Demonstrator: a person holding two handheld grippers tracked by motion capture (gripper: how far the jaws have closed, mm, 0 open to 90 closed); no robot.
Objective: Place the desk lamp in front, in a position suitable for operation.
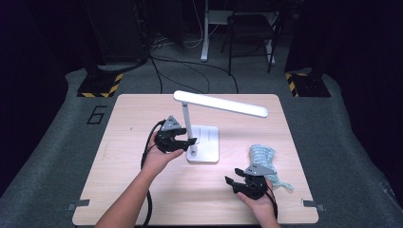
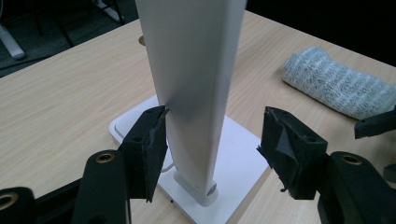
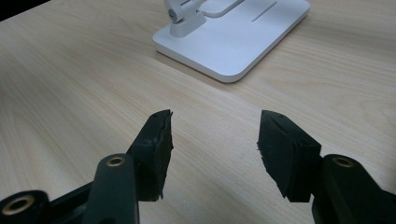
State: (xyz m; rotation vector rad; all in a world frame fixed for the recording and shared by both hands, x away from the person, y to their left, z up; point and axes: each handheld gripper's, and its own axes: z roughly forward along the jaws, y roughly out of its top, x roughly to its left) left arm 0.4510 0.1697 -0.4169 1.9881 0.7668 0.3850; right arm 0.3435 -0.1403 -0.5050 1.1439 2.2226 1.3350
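Observation:
A white desk lamp stands mid-table on a flat base (image 1: 205,142), with an upright stem (image 1: 188,121) and a long head (image 1: 221,103) reaching right. My left gripper (image 1: 187,144) is open around the lower stem (image 2: 196,93). One pad (image 2: 152,140) lies against the stem's side and the other pad (image 2: 287,149) stands clear of it. My right gripper (image 1: 233,176) rests low near the front right, open (image 3: 215,130) with only bare tabletop between its pads. A rolled pale blue-white cloth (image 1: 264,156) lies just behind it, also seen as the cloth (image 2: 336,84) past the lamp.
The lamp base (image 3: 233,42) sits a short way ahead of the right gripper. The light wooden table (image 1: 142,190) stands on grey floor covering. Beyond it are a chair (image 1: 249,28), floor cables (image 1: 180,71) and two striped stand bases (image 1: 100,85).

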